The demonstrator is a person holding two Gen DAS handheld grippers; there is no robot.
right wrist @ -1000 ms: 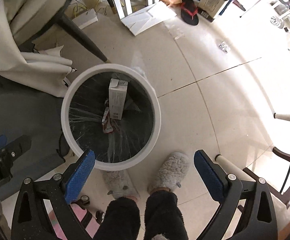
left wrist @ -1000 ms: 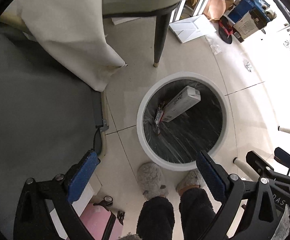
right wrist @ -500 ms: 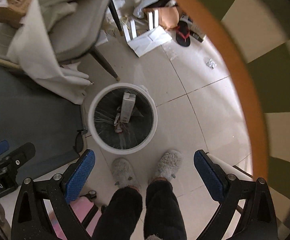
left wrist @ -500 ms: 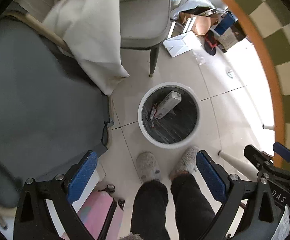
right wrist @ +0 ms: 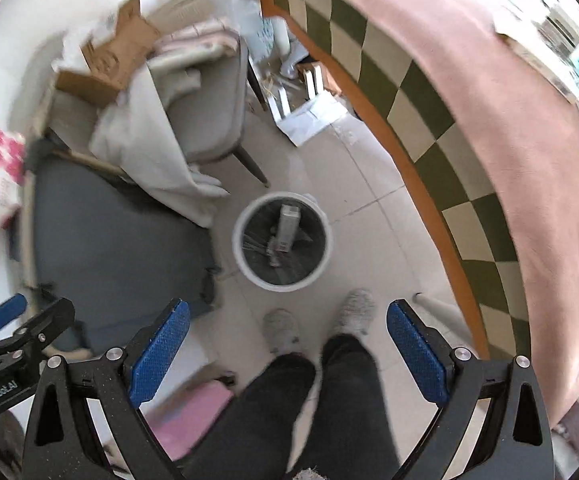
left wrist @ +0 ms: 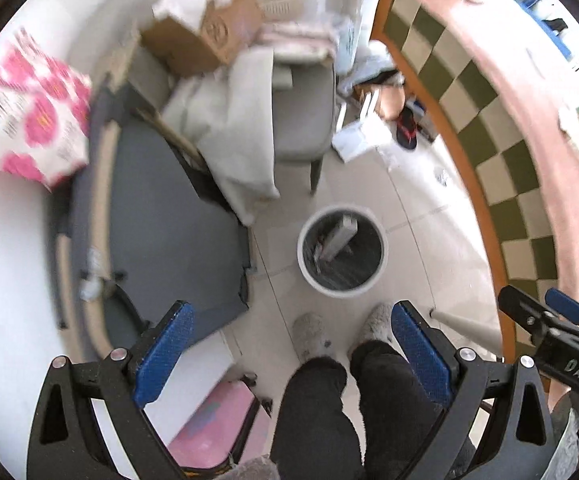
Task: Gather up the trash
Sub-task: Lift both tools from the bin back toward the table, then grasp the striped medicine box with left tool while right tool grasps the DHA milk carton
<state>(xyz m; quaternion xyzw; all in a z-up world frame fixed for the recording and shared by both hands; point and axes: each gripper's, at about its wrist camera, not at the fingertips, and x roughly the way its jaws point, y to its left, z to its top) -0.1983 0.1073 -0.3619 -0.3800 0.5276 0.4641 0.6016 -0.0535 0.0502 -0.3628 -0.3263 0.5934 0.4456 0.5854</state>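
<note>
I count one trash bin (left wrist: 304, 268), white-rimmed with a dark liner, standing on the tile floor (right wrist: 373, 240). Inside it lie two pieces of trash: one long carton (right wrist: 288, 227) leaning against the wall, and one small wrapper (right wrist: 274, 254) at its lower end (too blurred to read). Two grey slippers (left wrist: 310, 335) stand just beside the bin's near rim. One chair (left wrist: 303, 120) draped with one pale cloth (left wrist: 233, 148) stands beyond the bin, and one table with a checkered cloth (right wrist: 429, 104) runs along the right.

The bin sits well below and ahead of both grippers, roughly centred between each pair of fingers. My left gripper (left wrist: 291, 354) is spread wide and holds nothing; my right gripper (right wrist: 287, 348) is likewise wide apart and empty, touching nothing.
</note>
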